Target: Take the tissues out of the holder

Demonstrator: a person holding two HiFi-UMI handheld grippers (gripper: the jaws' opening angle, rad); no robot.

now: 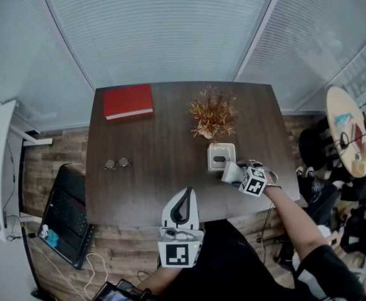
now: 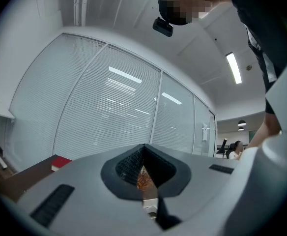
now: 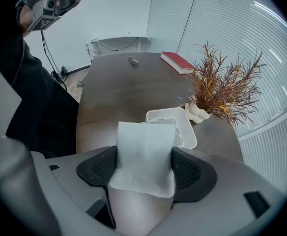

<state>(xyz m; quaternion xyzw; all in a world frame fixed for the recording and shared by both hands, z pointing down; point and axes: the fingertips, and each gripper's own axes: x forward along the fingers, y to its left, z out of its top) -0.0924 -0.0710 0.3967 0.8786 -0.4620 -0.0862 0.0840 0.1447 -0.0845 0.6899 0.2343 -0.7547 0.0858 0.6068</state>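
Table: dark wood top point(image 1: 151, 162) is standing before blind-covered glass.
Holder: white box point(image 3: 188, 127) is sitting beside a dried plant point(image 3: 222, 90).
Right gripper point(image 3: 144, 168): is clamping the tissues point(image 3: 143, 141) just beside the holder.
Left gripper point(image 2: 144, 168): is hovering empty, jaws together.
Technique: squeezing evenly while lifting clear, avoiding tearing.

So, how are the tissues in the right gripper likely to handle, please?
Probably floppy: the tissues drape softly where the right gripper pinches them. Likely very light and squashy, so a loose grip might let them slip.
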